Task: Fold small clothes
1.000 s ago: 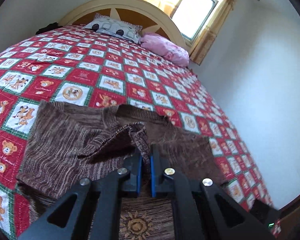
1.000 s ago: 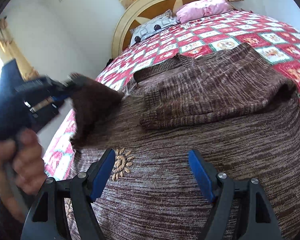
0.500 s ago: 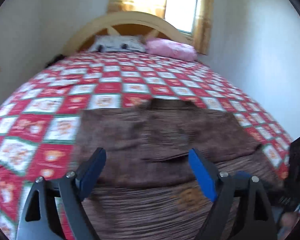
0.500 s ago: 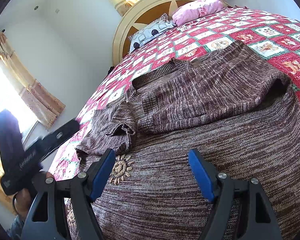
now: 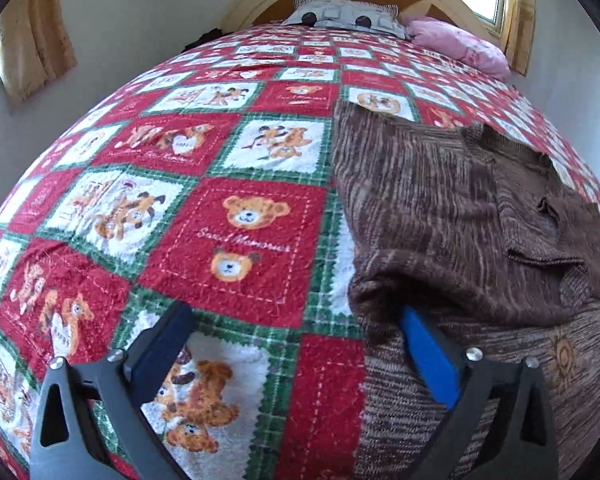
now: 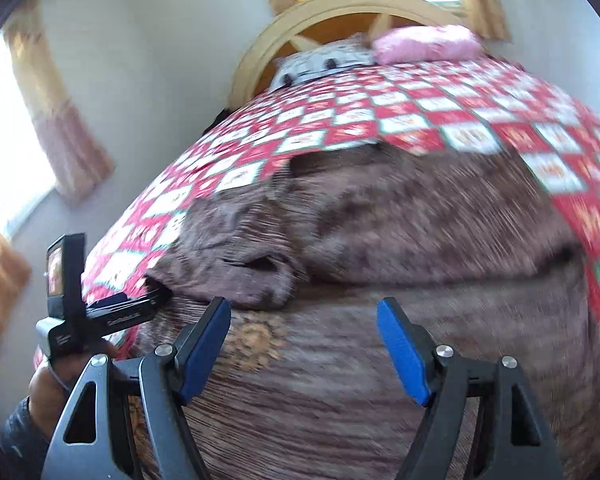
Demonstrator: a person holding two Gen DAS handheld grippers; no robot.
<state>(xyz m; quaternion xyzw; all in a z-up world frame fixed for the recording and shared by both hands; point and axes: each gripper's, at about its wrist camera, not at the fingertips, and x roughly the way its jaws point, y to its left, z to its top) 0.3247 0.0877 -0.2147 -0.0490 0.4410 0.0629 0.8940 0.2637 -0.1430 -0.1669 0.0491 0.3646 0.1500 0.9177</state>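
A brown knit sweater (image 5: 440, 208) lies flat on the bed with its sleeves folded across the chest, blurred in the right wrist view (image 6: 380, 220). My left gripper (image 5: 294, 314) is at the sweater's left side edge, its jaws opening wide. One blue pad (image 5: 428, 356) is tucked under the folded sleeve edge and the other finger rests over the bare bedspread, so nothing is gripped. In the right wrist view the left gripper (image 6: 140, 304) pokes into that fold, held by a hand (image 6: 56, 384). My right gripper (image 6: 304, 308) hangs open above the sweater's lower body, beside a sun emblem (image 6: 260, 338).
The red, green and white teddy-bear bedspread (image 5: 236, 232) covers the bed. A grey pillow (image 5: 340, 20) and a pink pillow (image 5: 460, 44) lie against the curved wooden headboard (image 6: 340, 8). Curtained windows and white walls stand on both sides.
The left gripper let go of the sleeve, which now lies folded on the sweater. It swung left and down to the sweater's side edge and its jaws went wide. The right gripper rose slightly and rolled.
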